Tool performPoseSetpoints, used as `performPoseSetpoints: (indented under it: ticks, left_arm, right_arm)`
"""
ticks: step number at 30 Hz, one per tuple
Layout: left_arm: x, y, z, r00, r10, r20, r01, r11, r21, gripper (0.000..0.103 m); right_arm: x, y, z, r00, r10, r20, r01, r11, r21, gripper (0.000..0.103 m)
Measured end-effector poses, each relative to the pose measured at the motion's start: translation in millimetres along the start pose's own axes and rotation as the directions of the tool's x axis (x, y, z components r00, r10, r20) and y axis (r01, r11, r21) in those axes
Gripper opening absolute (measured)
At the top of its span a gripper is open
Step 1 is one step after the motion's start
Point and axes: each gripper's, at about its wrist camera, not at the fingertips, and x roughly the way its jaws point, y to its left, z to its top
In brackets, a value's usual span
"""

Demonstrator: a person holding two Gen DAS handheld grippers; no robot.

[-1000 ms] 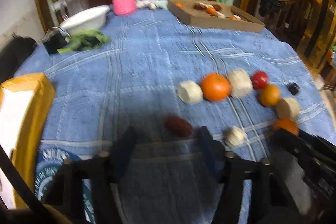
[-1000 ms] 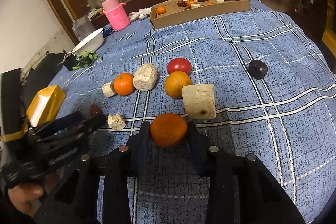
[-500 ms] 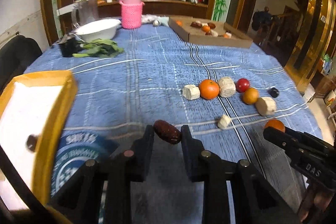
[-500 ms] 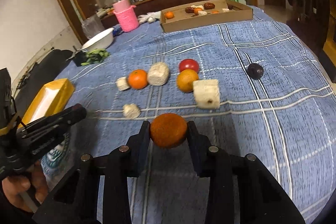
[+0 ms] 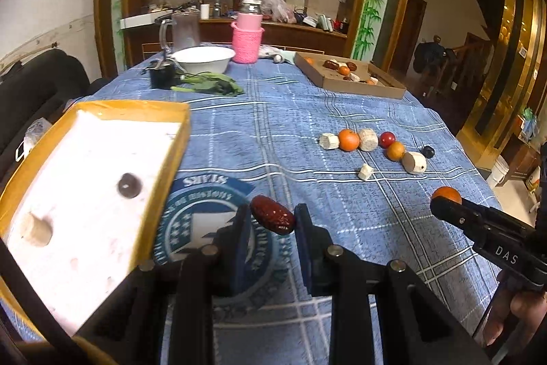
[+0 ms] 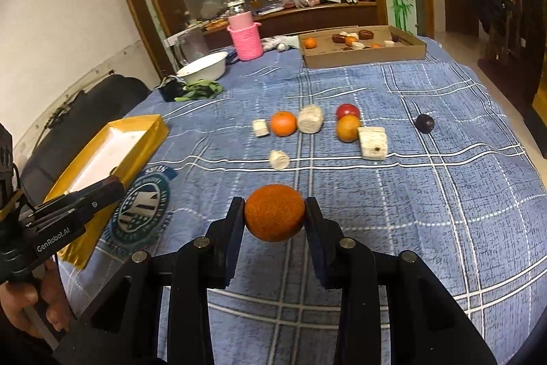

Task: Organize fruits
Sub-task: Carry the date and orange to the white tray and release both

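Tray [image 5: 164,112] to the near left, yellow-rimmed, white inside, its near-right edge just beside the left tool [image 5: 271,223]. Left tool pinching a dark red date [image 5: 272,219], long axis slanting from far left to near right across the pads, held clear above the desk [image 5: 273,112]. Right tool [image 6: 274,216] pinching an orange [image 6: 274,217] squarely, also lifted off the cloth, well right of the tray. So, left hand nearer; a short move leftward probably enough to bring the date over the tray.

From the left wrist: tray interior visible, with a dark round fruit [image 5: 129,185] and a pale piece [image 5: 34,230] already lying in it, seemingly in hollows, though too blurred to be sure. From the right wrist: tray seen only edge-on, contents hidden, but the loose cluster on the far desk clearer, and the date hidden behind the left tool.
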Motion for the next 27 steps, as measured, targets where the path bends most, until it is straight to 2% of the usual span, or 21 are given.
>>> performPoseSetpoints:
  ticks: [13, 18, 27]
  left_arm:
    - [-27.7, 59.0, -5.4, 0.992, 0.124, 0.027, -0.121, 0.987, -0.104, 0.028]
    - [-34.7, 87.1, -3.8, 0.983, 0.181, 0.028, -0.175, 0.973, -0.15, 0.028]
    - [-30.6, 138.3, -4.7, 0.963, 0.268, -0.02, -0.265, 0.938, -0.222, 0.028]
  right_arm:
    - [6.6, 54.8, 6.6, 0.997, 0.071, -0.006, -0.072, 0.994, -0.087, 0.034]
    - [17.8, 87.6, 18.5, 0.992, 0.123, -0.013, -0.124, 0.983, -0.134, 0.034]
    - [56.5, 159.1, 40.8, 0.974, 0.221, -0.054, -0.227, 0.95, -0.215, 0.033]
